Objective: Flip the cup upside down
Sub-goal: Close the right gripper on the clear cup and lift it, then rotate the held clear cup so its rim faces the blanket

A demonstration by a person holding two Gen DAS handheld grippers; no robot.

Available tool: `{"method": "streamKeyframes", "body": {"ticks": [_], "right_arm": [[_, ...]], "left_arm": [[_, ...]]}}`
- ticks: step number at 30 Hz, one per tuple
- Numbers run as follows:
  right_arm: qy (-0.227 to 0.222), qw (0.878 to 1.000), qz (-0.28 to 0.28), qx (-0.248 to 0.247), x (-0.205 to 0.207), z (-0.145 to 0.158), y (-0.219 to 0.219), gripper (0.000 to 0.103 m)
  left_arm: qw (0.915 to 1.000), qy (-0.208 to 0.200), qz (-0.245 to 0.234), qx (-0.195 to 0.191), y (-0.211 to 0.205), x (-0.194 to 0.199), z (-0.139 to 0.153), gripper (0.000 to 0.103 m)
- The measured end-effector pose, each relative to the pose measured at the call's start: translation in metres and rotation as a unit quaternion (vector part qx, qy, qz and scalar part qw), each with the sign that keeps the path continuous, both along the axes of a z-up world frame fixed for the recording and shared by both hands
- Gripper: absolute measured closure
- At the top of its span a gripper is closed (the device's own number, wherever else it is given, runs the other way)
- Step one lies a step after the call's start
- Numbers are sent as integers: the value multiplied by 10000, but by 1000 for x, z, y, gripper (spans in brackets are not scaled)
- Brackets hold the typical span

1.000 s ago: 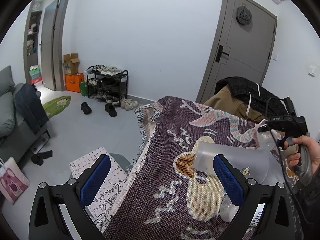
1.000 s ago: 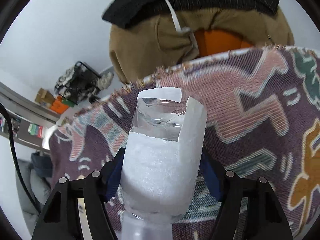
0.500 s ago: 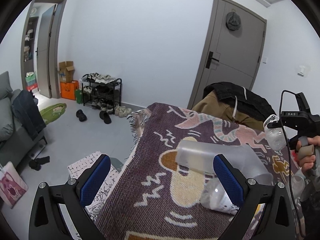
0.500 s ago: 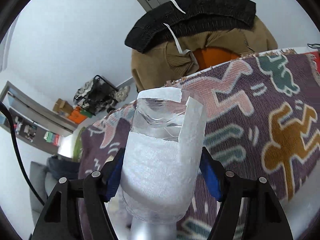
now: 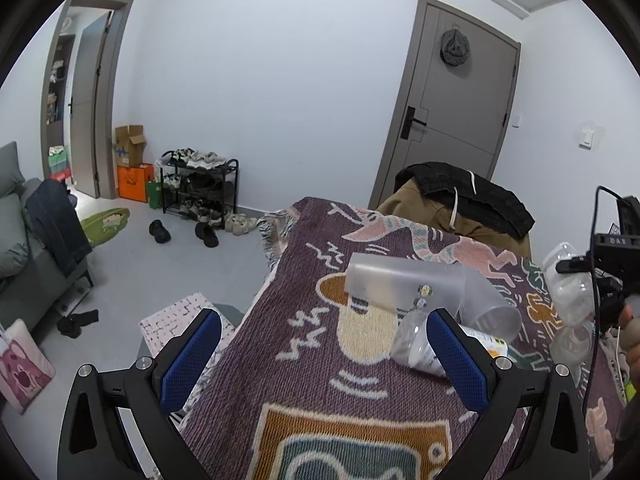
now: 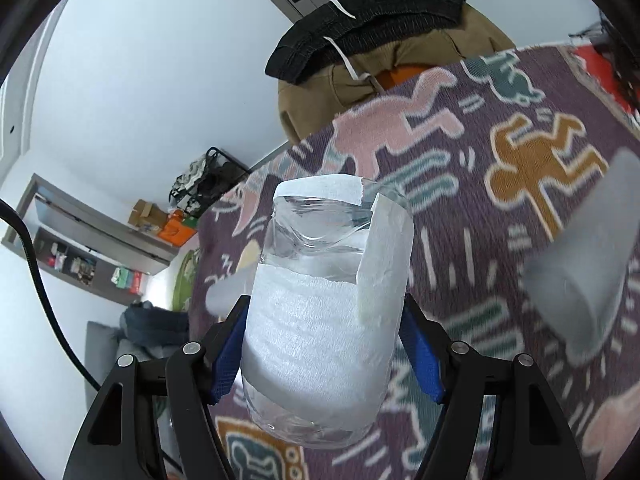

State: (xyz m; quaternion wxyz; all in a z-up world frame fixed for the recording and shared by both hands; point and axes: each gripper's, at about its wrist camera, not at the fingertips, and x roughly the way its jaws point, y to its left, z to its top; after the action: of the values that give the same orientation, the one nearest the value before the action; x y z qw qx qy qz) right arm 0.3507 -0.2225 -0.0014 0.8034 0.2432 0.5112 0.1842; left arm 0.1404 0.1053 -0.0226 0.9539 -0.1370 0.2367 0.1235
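Observation:
My right gripper (image 6: 326, 344) is shut on a clear plastic cup (image 6: 324, 312) wrapped in white foam and tape, held in the air above the patterned blanket (image 6: 500, 200). The cup also shows at the right edge of the left wrist view (image 5: 568, 292), held by the right gripper. My left gripper (image 5: 320, 356) is open and empty above the blanket's near part (image 5: 320, 360). A frosted cup (image 5: 424, 292) lies on its side on the blanket just beyond my left gripper's right finger. A clear cup (image 5: 416, 346) lies tipped beside it.
A frosted cup (image 6: 592, 280) lies on the blanket at the right in the right wrist view. Clothes are piled on a chair (image 5: 460, 204) behind the table. A grey door (image 5: 452, 120), shoe rack (image 5: 200, 184) and sofa (image 5: 24, 232) stand around the room.
My left gripper has pulled back and up, so more blanket shows. My right gripper has lifted and swung with the wrapped cup, which stays in its grip.

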Motion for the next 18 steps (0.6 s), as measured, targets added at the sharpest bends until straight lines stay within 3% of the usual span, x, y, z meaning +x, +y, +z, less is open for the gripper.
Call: {"method": "streamKeyframes", "body": {"ticks": [7,18], "right_arm": [[236,9996,-52,112,-46,-19,-1,32],[475,9987,7,-188,-92,-59,15,31]], "left_arm": [[9999,-47,11,-88,4,-23,-8,0],[9996,-6,-215,-201,2,-55,-30,0]]}}
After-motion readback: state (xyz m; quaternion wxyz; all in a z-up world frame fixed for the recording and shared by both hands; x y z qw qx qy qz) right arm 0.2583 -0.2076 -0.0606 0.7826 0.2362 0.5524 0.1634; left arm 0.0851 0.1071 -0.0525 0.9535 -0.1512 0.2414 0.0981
